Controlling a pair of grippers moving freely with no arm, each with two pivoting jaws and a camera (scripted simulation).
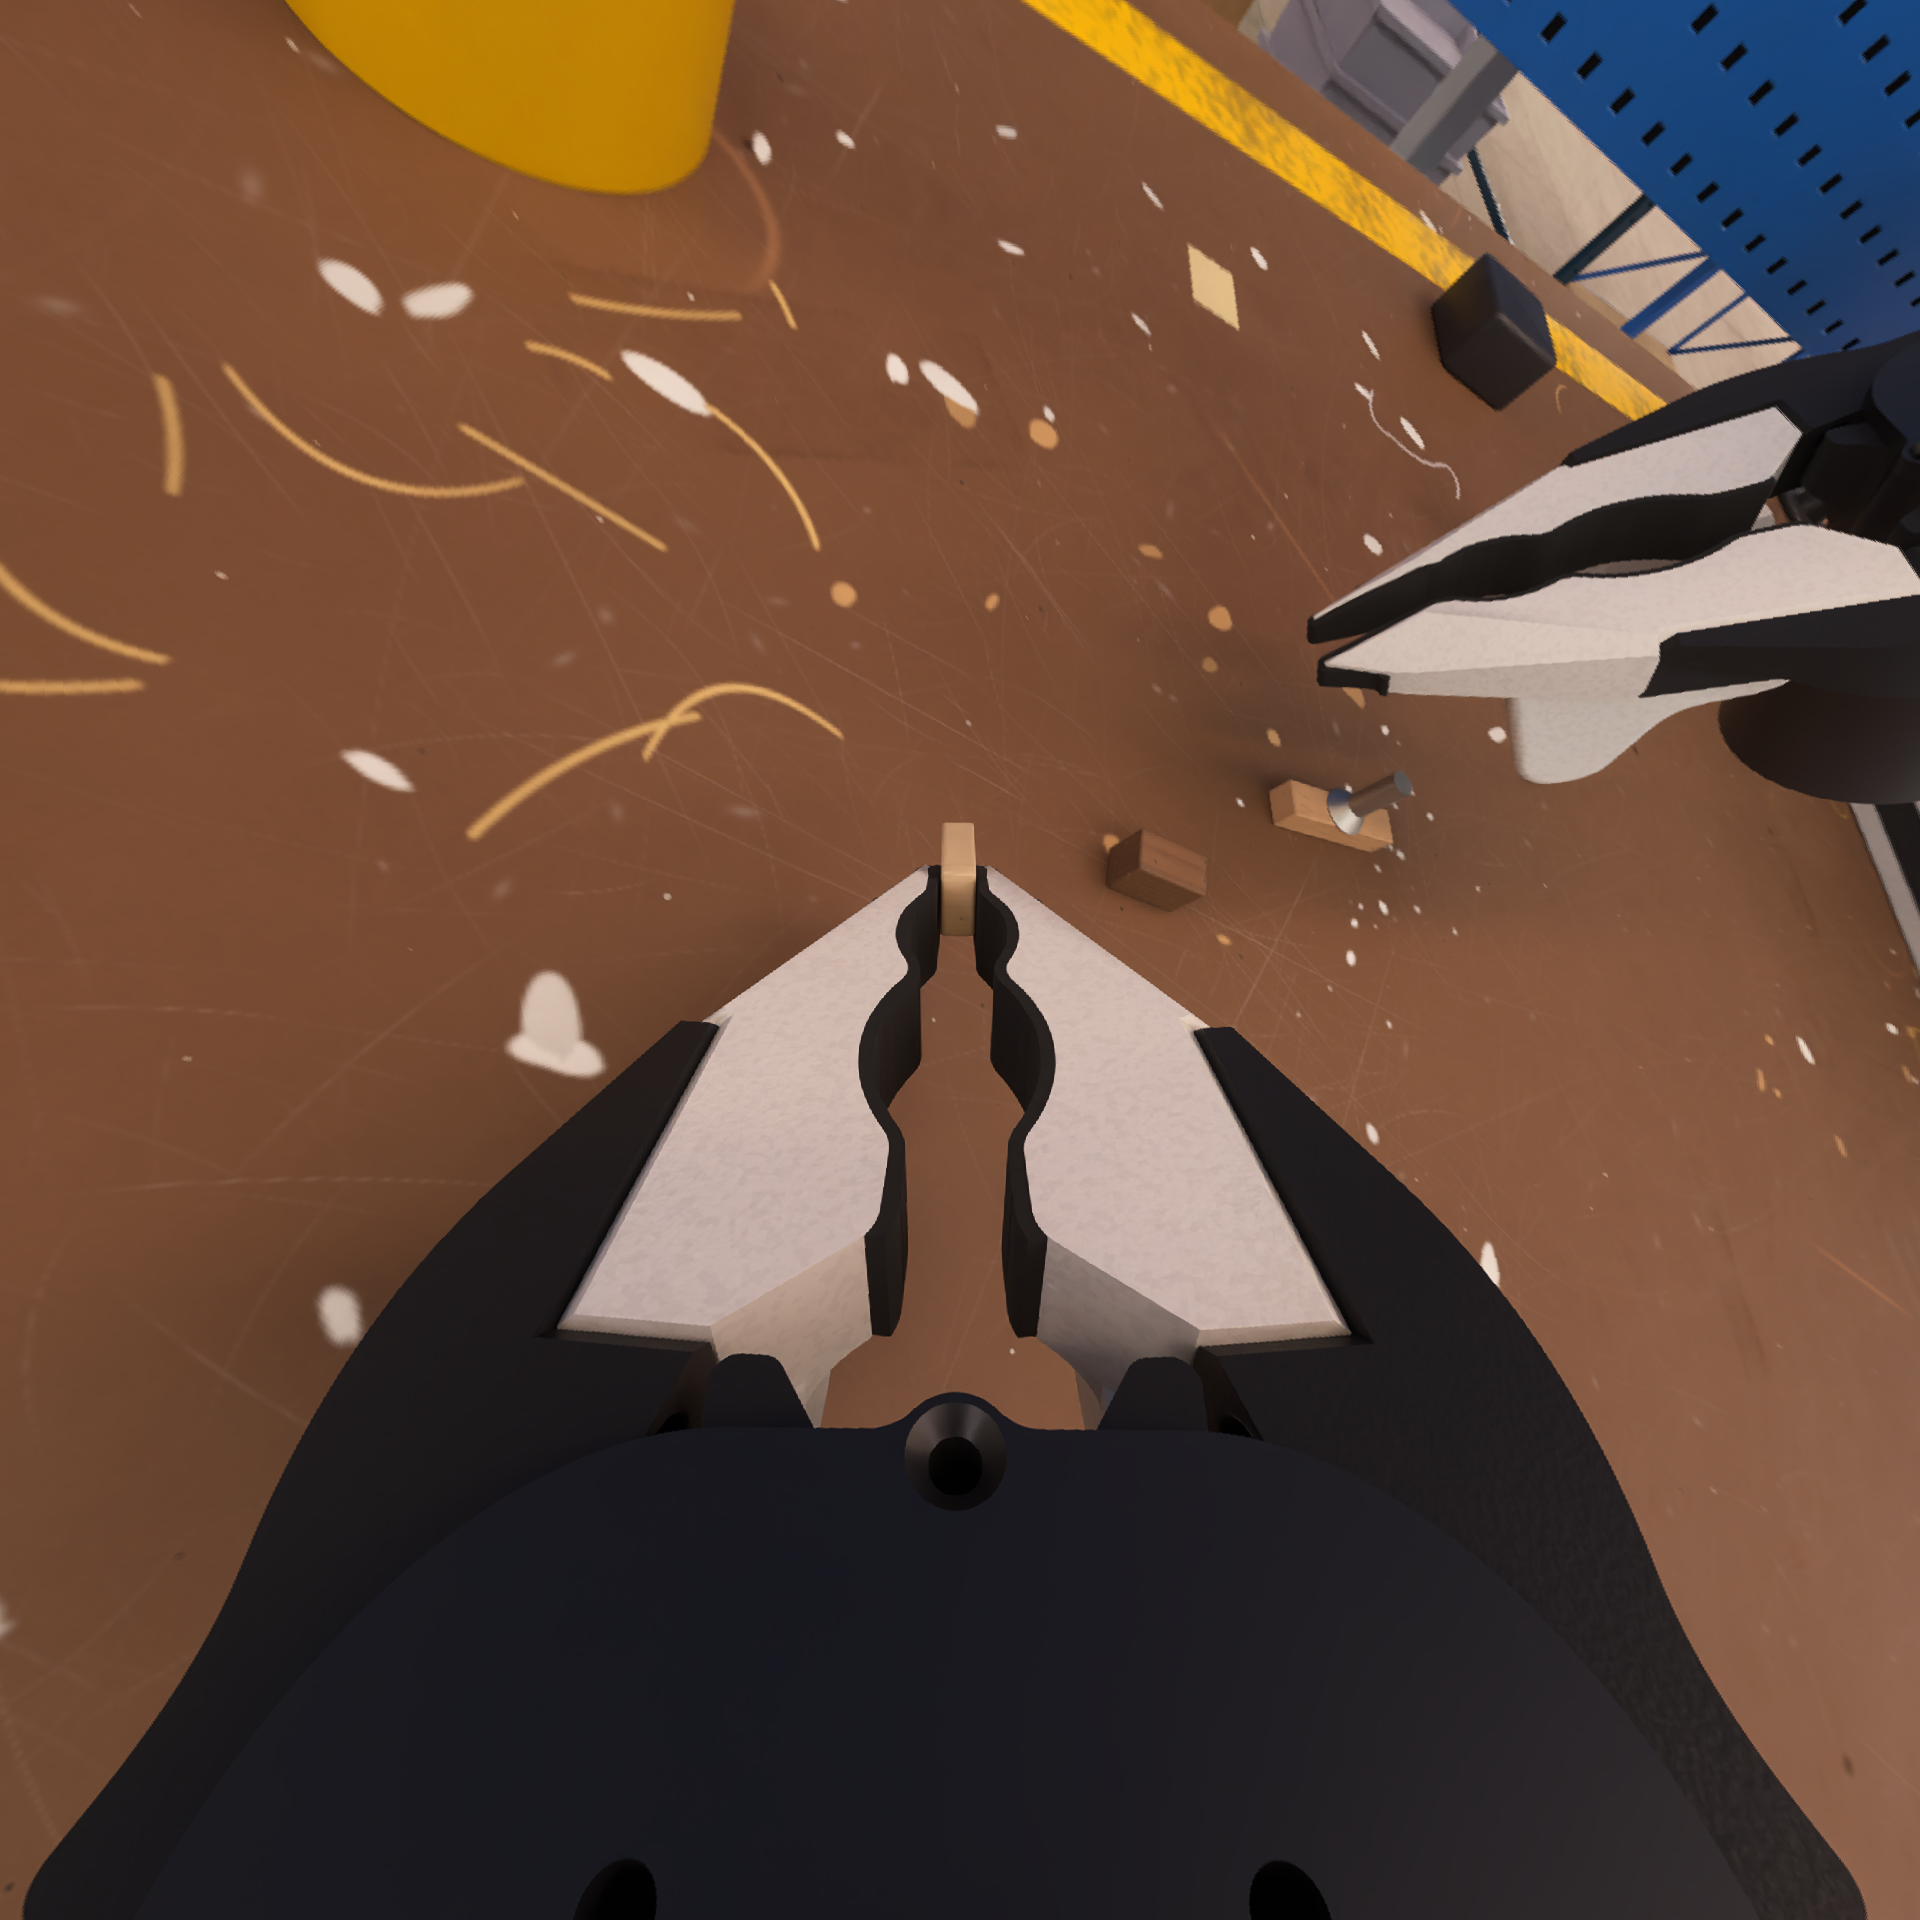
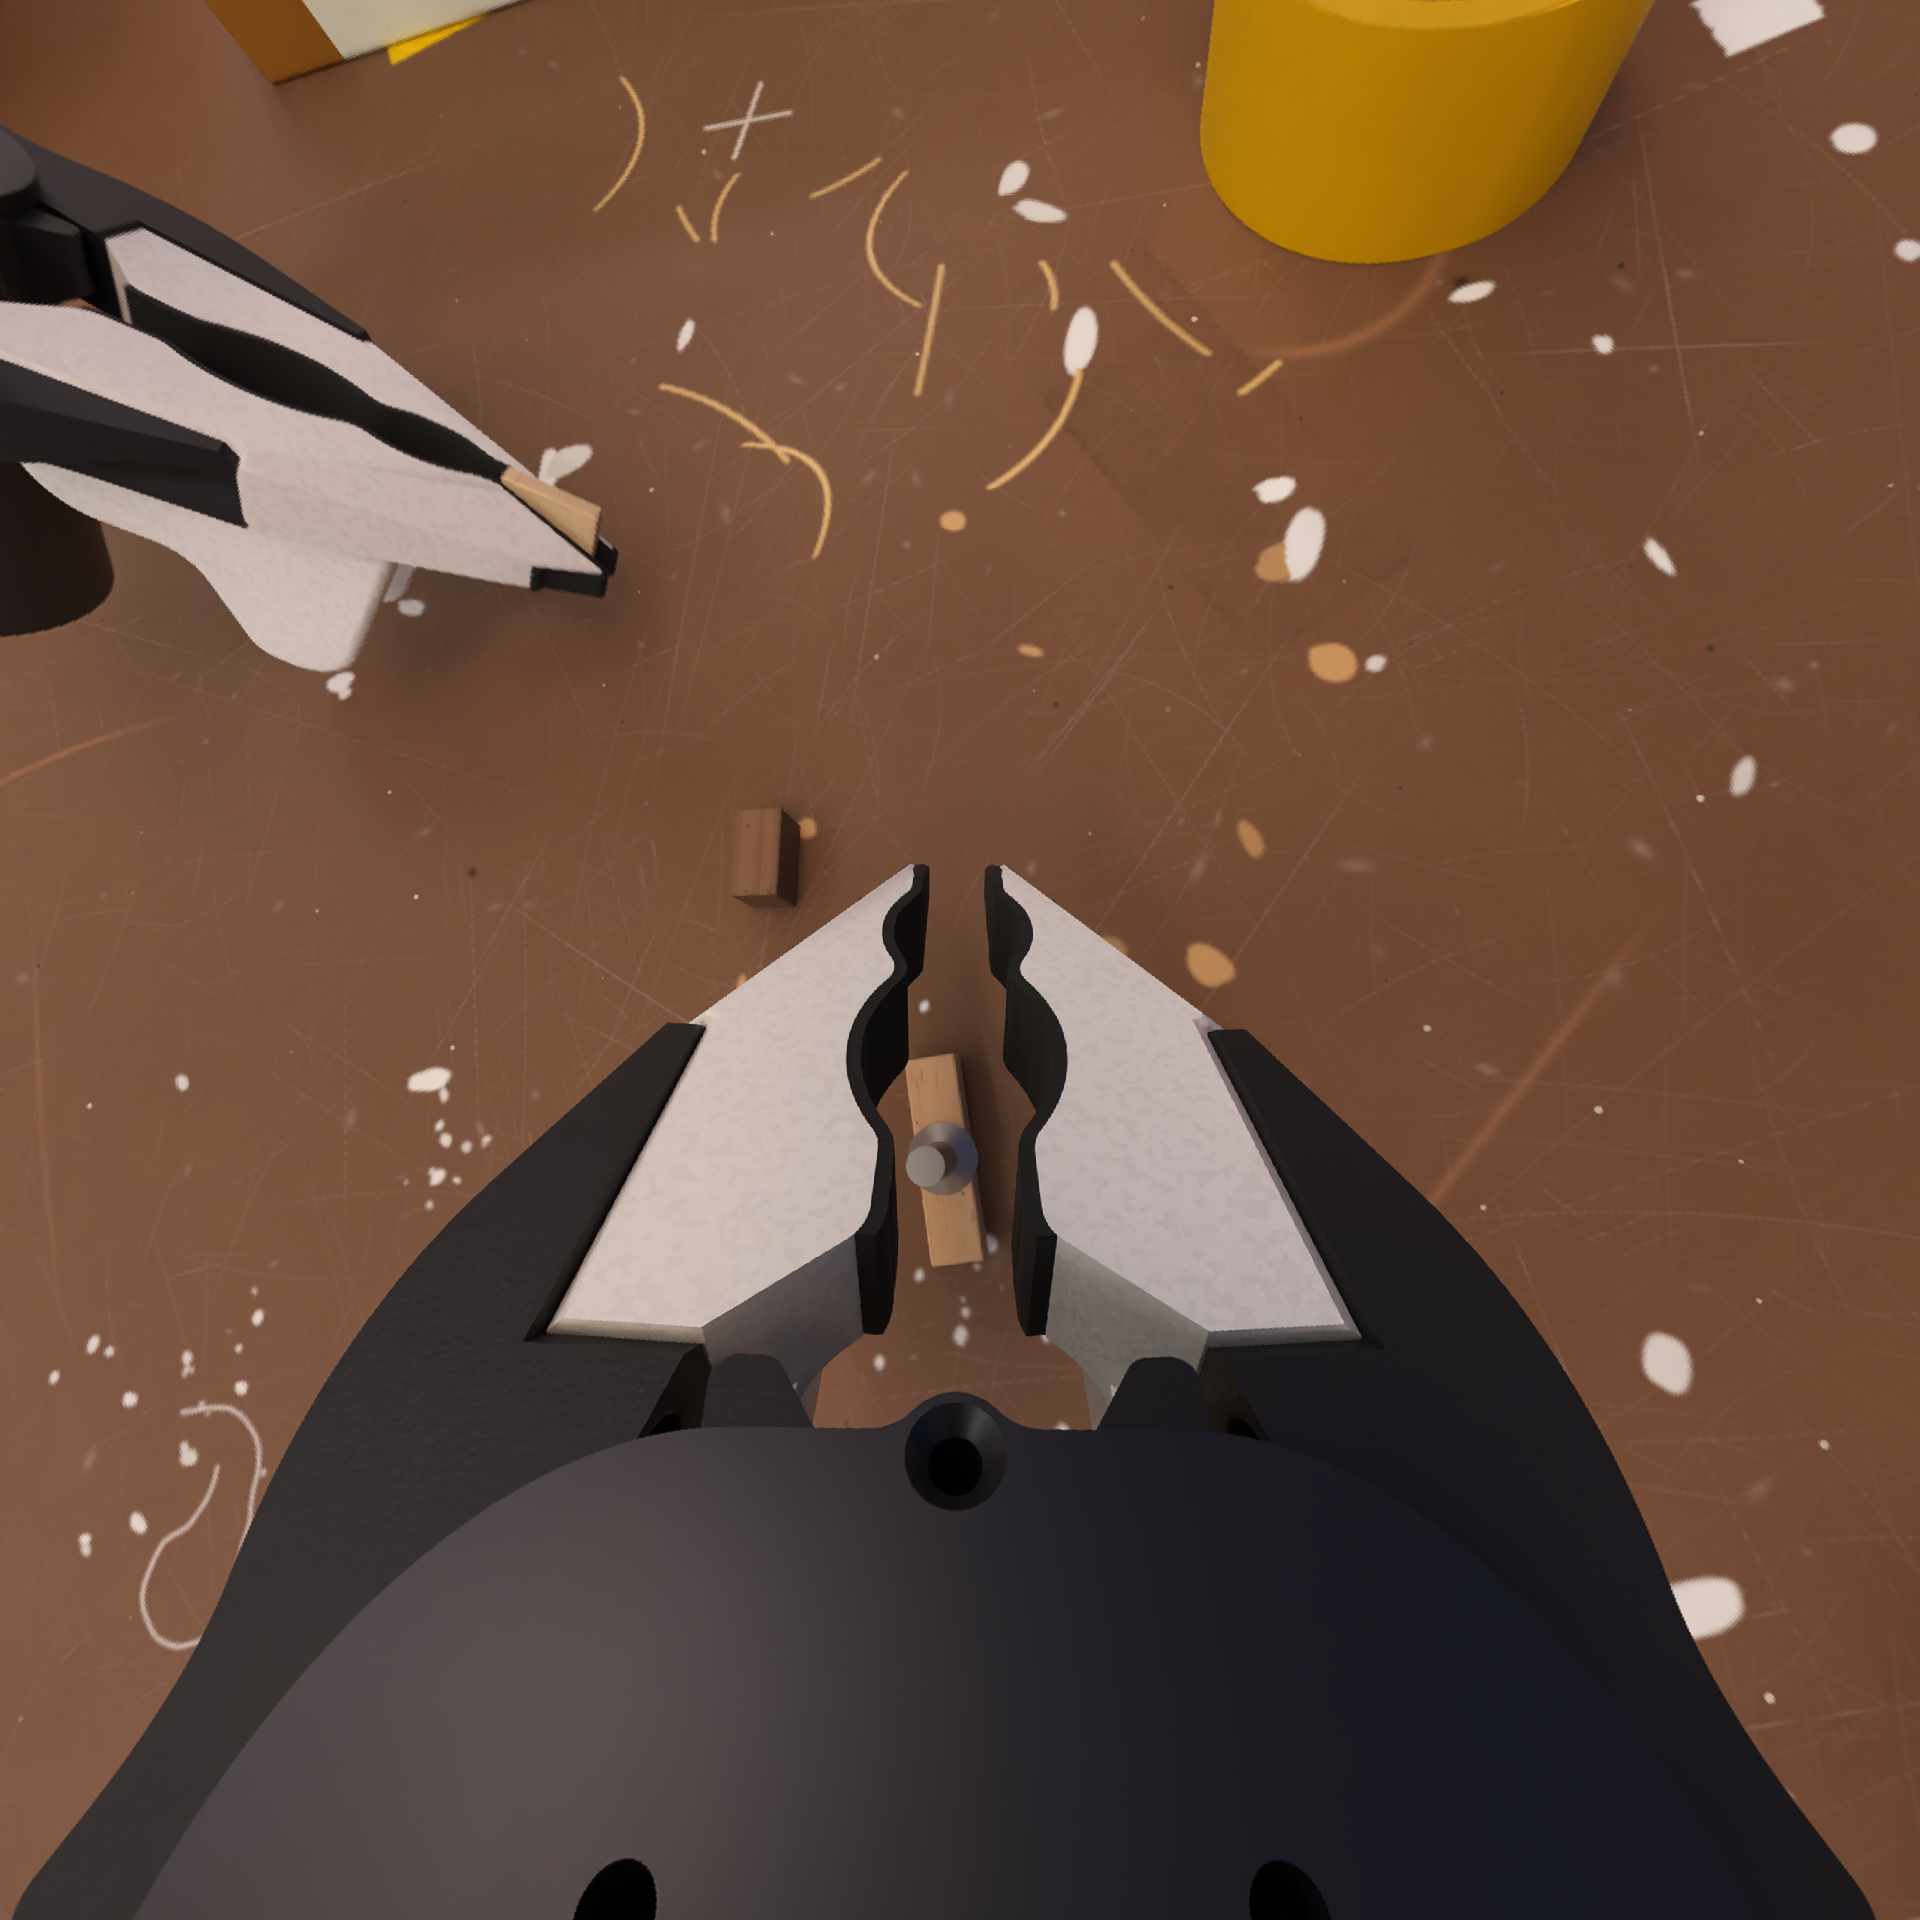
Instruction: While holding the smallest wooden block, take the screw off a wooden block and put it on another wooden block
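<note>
My left gripper (image 1: pixel 957 883) is shut on a small pale wooden block (image 1: pixel 957 871) and holds it above the brown table; it also shows in the right wrist view (image 2: pixel 597 561) with the block (image 2: pixel 561 509) at its tips. A silver screw (image 2: pixel 940 1158) stands head-down on a flat light wooden block (image 2: pixel 943 1226); both also show in the left wrist view, the screw (image 1: pixel 1366 800) and the block (image 1: pixel 1304 810). My right gripper (image 2: pixel 956 878) is open and empty, hovering above that screw. A darker brown block (image 2: pixel 767 854) lies just beyond, also in the left wrist view (image 1: pixel 1155 868).
A large yellow cylinder (image 2: pixel 1403 135) stands at the far side of the scratched, paint-speckled brown table (image 2: pixel 1455 831). A dark cube (image 1: pixel 1491 330) sits near the yellow-striped table edge (image 1: pixel 1299 166). A blue pegboard (image 1: pixel 1766 135) stands beyond the edge.
</note>
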